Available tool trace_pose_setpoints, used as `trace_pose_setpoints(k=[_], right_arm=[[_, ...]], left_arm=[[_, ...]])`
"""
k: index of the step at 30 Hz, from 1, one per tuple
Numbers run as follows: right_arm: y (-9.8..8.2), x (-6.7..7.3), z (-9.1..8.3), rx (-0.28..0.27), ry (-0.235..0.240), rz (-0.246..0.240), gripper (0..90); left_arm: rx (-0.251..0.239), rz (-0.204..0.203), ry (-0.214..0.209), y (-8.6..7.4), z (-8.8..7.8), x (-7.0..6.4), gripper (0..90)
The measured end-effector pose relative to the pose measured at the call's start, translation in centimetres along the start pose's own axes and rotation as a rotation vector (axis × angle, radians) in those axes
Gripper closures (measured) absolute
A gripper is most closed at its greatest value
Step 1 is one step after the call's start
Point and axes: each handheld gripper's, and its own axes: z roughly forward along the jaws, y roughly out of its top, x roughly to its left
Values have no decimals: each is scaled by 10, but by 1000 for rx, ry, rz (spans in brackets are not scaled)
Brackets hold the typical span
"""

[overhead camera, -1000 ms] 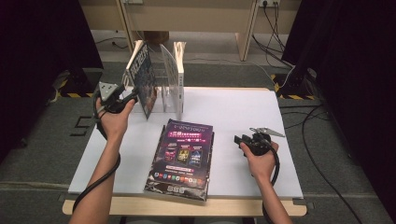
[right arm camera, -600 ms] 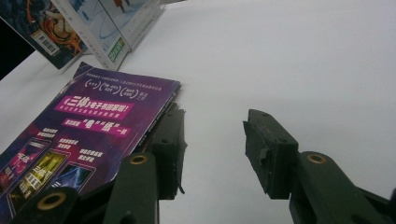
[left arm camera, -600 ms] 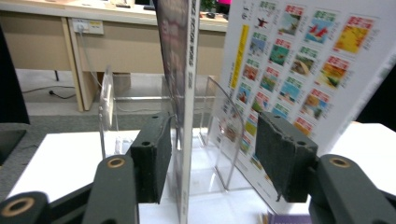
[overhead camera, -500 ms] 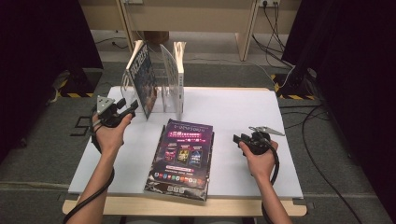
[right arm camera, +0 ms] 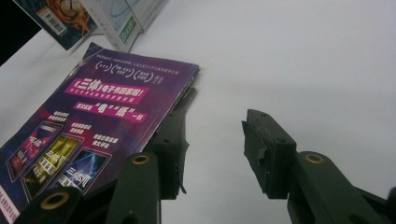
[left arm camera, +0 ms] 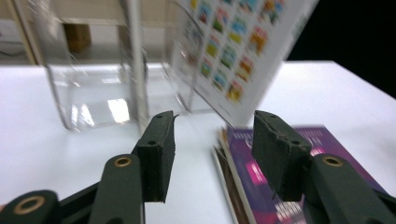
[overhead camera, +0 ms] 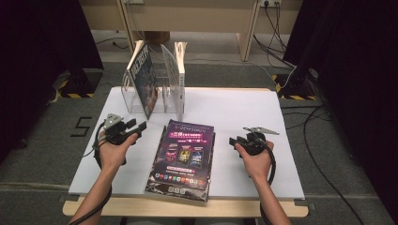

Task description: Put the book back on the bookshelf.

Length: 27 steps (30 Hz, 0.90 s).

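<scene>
High view: both grippers empty — left gripper (overhead camera: 139, 127) jaws closing, right gripper (overhead camera: 233, 141) open. We should pinch the flat purple magazine stack (overhead camera: 183, 157) at its edges, evenly.

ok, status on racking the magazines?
Done: two magazines stand in the clear rack. In hand: nothing; the left gripper, jaws just closing a little, and right gripper flank the purple stack empty. Left: that stack, flat on the table.

white table (overhead camera: 244, 117) bears a clear rack (overhead camera: 162, 101) and a purple magazine stack (overhead camera: 183, 157)
</scene>
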Motion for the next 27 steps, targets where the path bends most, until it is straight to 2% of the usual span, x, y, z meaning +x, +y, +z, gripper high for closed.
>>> trace_pose_setpoints(k=[4, 7, 11, 15, 19, 27], right_arm=[[1, 5, 5, 19, 8, -17, 595], [1, 10, 8, 39, 15, -14, 598], [3, 15, 13, 68, 20, -30, 608], [4, 19, 18, 99, 18, -26, 634], [4, 21, 23, 127, 14, -22, 647], [5, 24, 29, 146, 21, -25, 641]], left_arm=[[54, 8, -39, -10, 4, -11, 492], [77, 26, -47, -17, 6, -17, 503], [126, 10, -77, -27, 11, -22, 548], [186, 26, -51, -35, 18, -25, 673], [236, 10, -30, -42, 27, -24, 775], [298, 14, -29, -42, 43, -24, 879]])
